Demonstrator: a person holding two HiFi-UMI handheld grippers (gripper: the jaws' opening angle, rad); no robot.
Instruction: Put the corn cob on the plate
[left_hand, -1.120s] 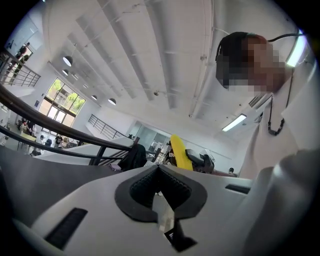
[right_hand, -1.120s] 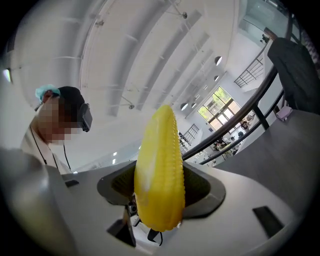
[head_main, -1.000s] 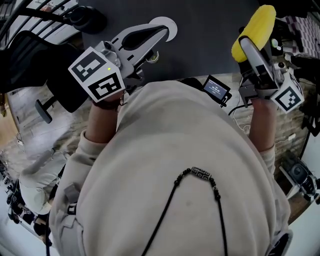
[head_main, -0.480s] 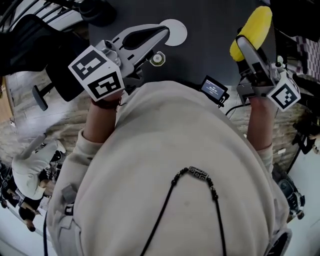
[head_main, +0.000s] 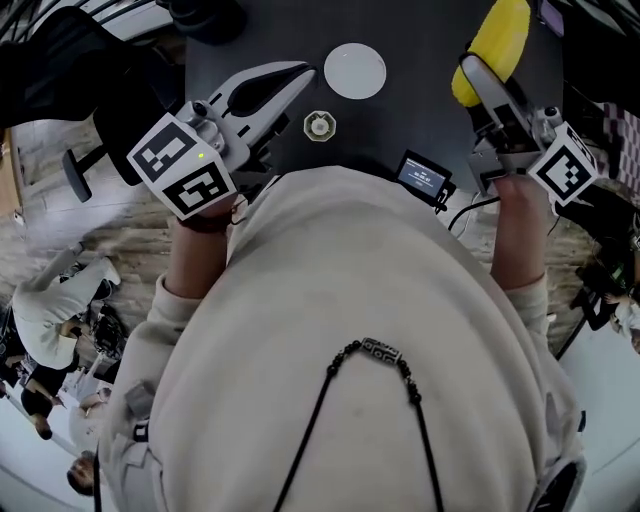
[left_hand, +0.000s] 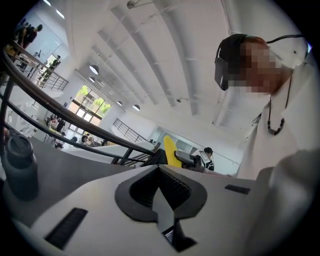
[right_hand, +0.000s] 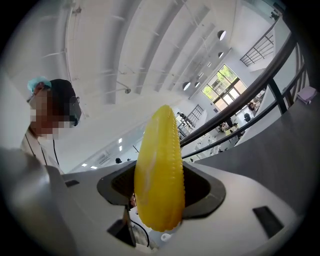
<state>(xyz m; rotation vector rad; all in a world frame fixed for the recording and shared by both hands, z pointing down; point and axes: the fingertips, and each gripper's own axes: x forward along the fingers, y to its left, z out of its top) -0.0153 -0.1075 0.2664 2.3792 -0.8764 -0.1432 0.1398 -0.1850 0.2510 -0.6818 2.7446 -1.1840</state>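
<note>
A yellow corn cob (head_main: 492, 42) sticks out from my right gripper (head_main: 478, 80), which is shut on its lower end, held above the right side of the dark table (head_main: 420, 110). In the right gripper view the corn cob (right_hand: 159, 170) stands upright between the jaws of the right gripper (right_hand: 159, 197), against the ceiling. The small round white plate (head_main: 355, 70) lies on the table between the two grippers. My left gripper (head_main: 298, 74) is shut and holds nothing, just left of the plate. In the left gripper view the left gripper (left_hand: 160, 176) points upward with its pads together.
A small round jar (head_main: 319, 125) sits on the table near the plate. A little screen device (head_main: 424, 175) is at the table's near edge. A dark bottle (left_hand: 20, 167) stands far left. Office chairs (head_main: 110, 110) and people are beside the table.
The left gripper has drawn left, off the plate, which now shows whole. The right gripper still holds the corn and has shifted slightly up in the view.
</note>
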